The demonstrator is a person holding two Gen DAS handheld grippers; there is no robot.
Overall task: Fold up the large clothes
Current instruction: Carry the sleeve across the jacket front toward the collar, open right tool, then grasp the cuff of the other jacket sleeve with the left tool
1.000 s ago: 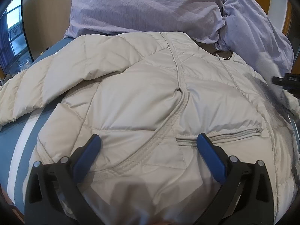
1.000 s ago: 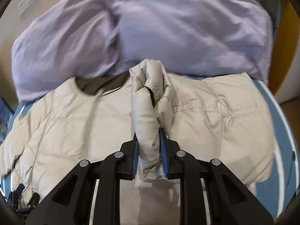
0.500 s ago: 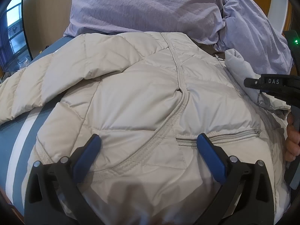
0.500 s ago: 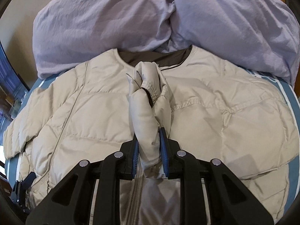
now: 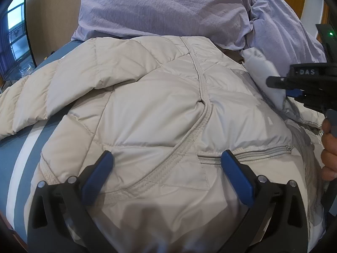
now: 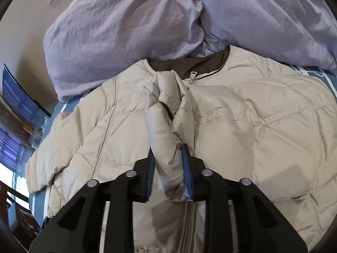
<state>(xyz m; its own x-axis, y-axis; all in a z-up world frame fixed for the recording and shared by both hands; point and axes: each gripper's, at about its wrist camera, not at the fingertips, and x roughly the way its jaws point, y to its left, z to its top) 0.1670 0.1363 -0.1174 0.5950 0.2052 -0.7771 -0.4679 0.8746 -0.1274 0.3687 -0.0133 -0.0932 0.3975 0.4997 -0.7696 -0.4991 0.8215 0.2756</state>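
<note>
A beige quilted down jacket lies front up on the bed, its zip closed and a pocket zip near my left gripper. That gripper hovers open over the lower front with nothing pinched. One sleeve trails out to the left. The other sleeve is folded across the chest, its cuff near the collar zip. My right gripper has its jaws opening, and the sleeve's puffy end sits loosely between the blue pads. In the left wrist view the right gripper shows at the right edge.
Lilac bedding is heaped behind the collar. The blue sheet with a white stripe shows left of the jacket, near the bed edge. A person's hand holds the right gripper's handle. A window is at far left.
The right gripper carried the sleeve leftward across the jacket's chest toward the collar, then its jaws widened around the sleeve. The left gripper stayed still and open.
</note>
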